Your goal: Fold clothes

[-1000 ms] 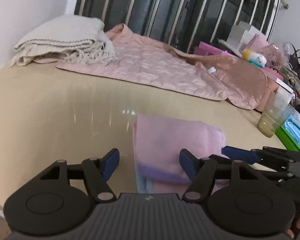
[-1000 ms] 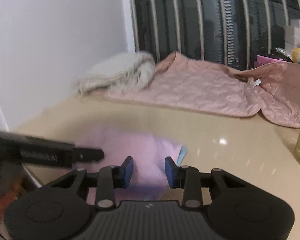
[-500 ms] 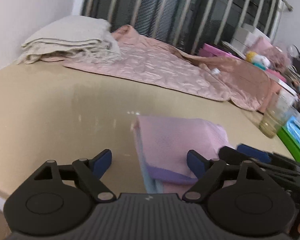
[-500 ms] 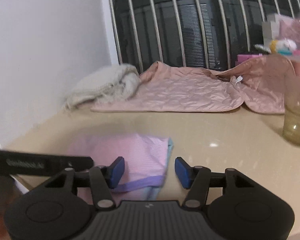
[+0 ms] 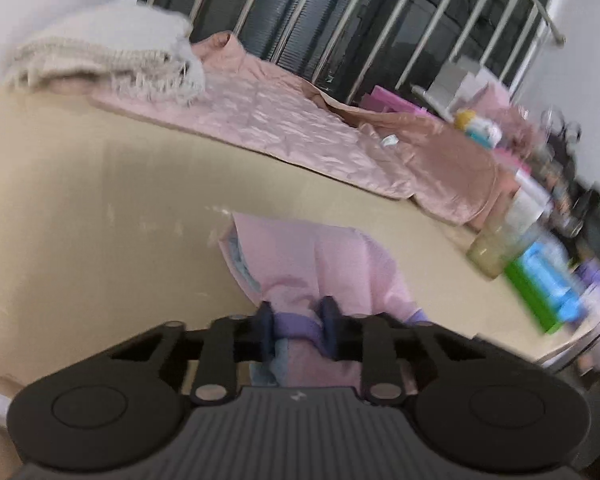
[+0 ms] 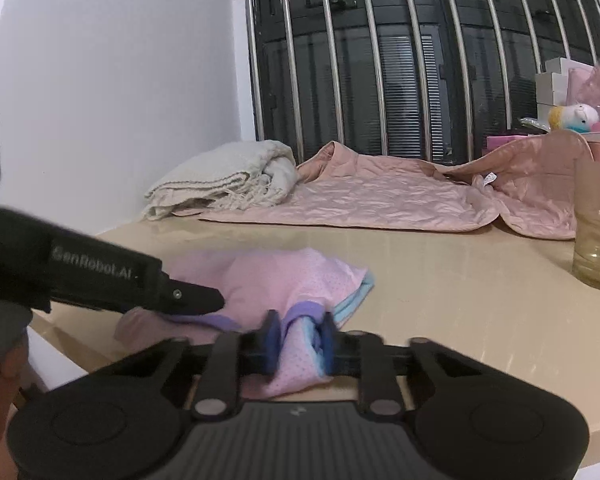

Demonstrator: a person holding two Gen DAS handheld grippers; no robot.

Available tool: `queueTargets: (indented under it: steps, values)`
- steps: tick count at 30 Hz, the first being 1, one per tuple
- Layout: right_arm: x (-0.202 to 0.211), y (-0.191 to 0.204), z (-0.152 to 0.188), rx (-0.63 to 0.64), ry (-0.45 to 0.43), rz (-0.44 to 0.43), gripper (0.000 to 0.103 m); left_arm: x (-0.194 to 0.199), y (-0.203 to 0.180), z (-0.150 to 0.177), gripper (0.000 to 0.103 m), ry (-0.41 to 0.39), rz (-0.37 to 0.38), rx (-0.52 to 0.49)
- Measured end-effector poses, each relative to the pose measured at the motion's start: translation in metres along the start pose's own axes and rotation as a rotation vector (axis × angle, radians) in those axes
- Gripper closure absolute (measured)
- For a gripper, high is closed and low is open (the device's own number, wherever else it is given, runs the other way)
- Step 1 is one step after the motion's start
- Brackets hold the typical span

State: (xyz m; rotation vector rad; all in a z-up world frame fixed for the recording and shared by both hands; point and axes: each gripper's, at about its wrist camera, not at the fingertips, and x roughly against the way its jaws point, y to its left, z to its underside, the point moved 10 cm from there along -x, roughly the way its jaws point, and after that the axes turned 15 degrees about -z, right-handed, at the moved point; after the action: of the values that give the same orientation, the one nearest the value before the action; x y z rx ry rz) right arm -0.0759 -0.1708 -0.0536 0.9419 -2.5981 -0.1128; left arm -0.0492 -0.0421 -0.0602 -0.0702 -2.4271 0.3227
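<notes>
Cloth bunches at both grippers because each one pinches the near hem of the pink garment (image 6: pixel 284 276), which lies partly folded on the table (image 6: pixel 460 280), near its front edge and well short of the quilt (image 6: pixel 380 200) at the back. Holding two spots along the same purple-trimmed hem would let the person lift that edge evenly and carry it over for another fold; that is my reading of the grip, not something shown.

Left gripper (image 5: pixel 296 330): its jaws are closing and stand narrow, with the purple band and pink fabric squeezed between the blue pads. Right gripper (image 6: pixel 300 342): also closing to a narrow gap, clamped on a gathered wad of pink and pale blue cloth at the garment's other near corner. In the right view the left gripper's nose rests on the hem, just beside the right one.

A glass (image 6: pixel 598 224) stands near the garment, toward the quilt's end, so a wide swing of cloth could reach it.
</notes>
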Motion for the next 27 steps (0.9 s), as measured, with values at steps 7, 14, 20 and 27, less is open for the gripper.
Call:
queueTargets:
  steps: [7, 14, 20, 27]
  values:
    - [0.005, -0.003, -0.033, -0.046, -0.053, -0.045, 0.094, 0.007, -0.007, -0.038, 0.092, -0.047, 0.043, 0.038]
    - [-0.009, -0.03, -0.099, -0.008, -0.025, 0.0, 0.094, -0.015, -0.035, -0.117, 0.093, -0.052, 0.13, 0.002]
    - [-0.042, -0.072, -0.182, 0.003, -0.034, 0.021, 0.094, -0.065, -0.059, -0.202, 0.093, -0.015, 0.14, 0.002]
    - [-0.11, -0.135, -0.265, 0.066, -0.046, 0.081, 0.094, -0.132, -0.081, -0.286, 0.094, -0.052, 0.136, 0.033]
